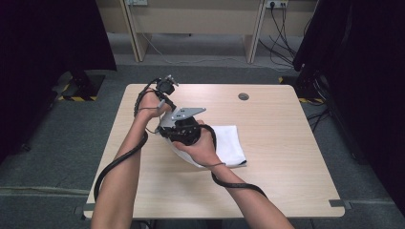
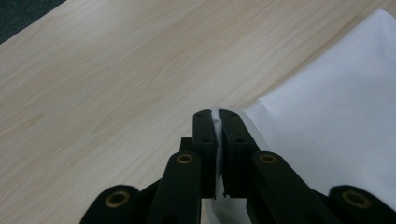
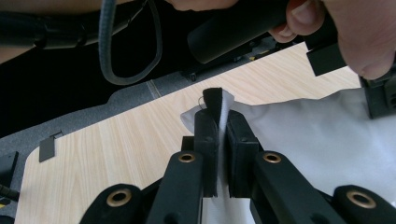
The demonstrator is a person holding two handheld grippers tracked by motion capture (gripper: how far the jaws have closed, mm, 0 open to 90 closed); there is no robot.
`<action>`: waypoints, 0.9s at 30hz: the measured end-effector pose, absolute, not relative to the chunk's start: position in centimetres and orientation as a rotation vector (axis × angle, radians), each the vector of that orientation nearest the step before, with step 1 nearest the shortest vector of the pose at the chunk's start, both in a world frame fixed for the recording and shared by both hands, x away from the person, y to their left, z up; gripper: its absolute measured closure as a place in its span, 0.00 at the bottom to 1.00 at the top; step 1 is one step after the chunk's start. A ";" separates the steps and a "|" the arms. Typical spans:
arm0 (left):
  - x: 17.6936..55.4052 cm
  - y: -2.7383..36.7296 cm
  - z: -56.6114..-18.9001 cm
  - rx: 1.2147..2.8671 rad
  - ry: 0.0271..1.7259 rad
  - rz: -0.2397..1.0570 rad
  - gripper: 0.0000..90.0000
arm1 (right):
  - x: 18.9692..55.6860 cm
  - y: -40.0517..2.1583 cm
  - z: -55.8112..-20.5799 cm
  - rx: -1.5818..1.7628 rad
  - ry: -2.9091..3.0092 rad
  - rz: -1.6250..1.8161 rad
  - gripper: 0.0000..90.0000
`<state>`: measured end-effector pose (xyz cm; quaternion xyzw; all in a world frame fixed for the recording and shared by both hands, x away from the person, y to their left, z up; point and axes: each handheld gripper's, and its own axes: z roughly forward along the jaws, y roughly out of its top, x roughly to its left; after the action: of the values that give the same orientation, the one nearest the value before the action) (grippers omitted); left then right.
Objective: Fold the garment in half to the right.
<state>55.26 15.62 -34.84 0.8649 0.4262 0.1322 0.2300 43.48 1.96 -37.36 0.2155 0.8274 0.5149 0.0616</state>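
Table (image 1: 286, 157) with white cloth (image 1: 229, 143) near its middle. You are mid-fold: your left gripper (image 2: 217, 122) and right gripper (image 3: 219, 122) each pinch an edge of the cloth at its left side, cloth trailing rightward. Next, carry both edges across together, keeping them level.

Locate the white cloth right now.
High view: white cloth lies mid-table, its left edge pinched by both the left gripper and right gripper.

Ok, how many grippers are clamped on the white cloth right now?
2. The left gripper pinches an edge of the white cloth; the right gripper pinches another edge with black trim. Both meet over the table's left-centre.
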 end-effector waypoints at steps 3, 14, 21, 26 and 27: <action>55.2 15.8 -34.7 2.383 1.173 0.368 0.95 | 43.4 2.1 -37.3 0.650 2.503 1.552 0.95; 55.3 16.4 -33.8 2.393 1.186 0.380 0.95 | 43.5 3.0 -36.8 0.647 2.495 1.575 0.95; 55.4 16.6 -33.6 2.392 1.194 0.388 0.95 | 43.6 3.2 -36.2 0.640 2.485 1.581 0.95; 55.4 16.6 -33.4 2.390 1.193 0.391 0.95 | 43.6 3.3 -36.1 0.640 2.483 1.579 0.95; 55.4 16.6 -33.3 2.390 1.196 0.394 0.95 | 43.6 3.3 -36.1 0.640 2.483 1.579 0.95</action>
<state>55.43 16.56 -33.32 0.8635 0.4320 0.1422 0.2183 43.61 3.29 -36.13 0.2121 0.8228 0.5233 0.0651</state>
